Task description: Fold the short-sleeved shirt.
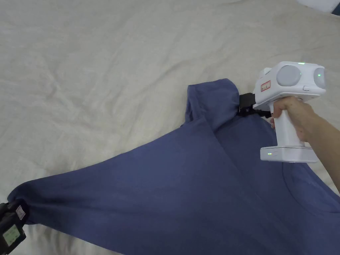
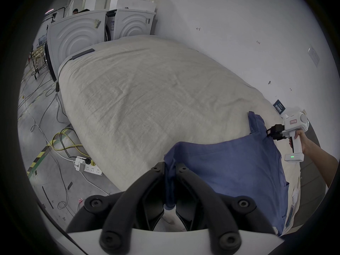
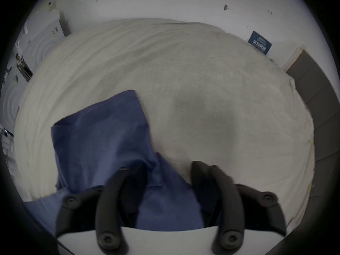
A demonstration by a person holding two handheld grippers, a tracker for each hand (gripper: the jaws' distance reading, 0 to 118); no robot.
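- Across the near right of the bed (image 1: 99, 49) lies the short-sleeved shirt (image 1: 186, 186), a soft blue knit, matte and thin, pulled into a long slanting sheet from the near left corner up toward the far right.
- Its sleeve (image 1: 212, 99) stands up as a rounded, open tube with a hemmed edge at the shirt's far end; a straight crease runs from there down across the body.
- On the near left, the left claw (image 2: 170, 168) has its two black, curved, smooth plastic jaws narrowed onto a bunched, rope-like twist of the shirt's corner, both pressing the cloth.
- At the far right, the right claw (image 3: 165, 168) has its black jaws spread wide; blue fabric lies between them and drapes over the left jaw, while the right jaw sits clear of the cloth, over the sheet.
- A hand (image 1: 294, 114) wraps the white, glossy pistol-shaped handle of that claw.
- Under the shirt, the bed cover is a pale beige, coarse-woven, finely wrinkled cloth.
- Farther off to the left, white washing machines (image 2: 73, 36) with embossed concentric rings stand by a grey floor (image 2: 46, 130) strewn with cables.
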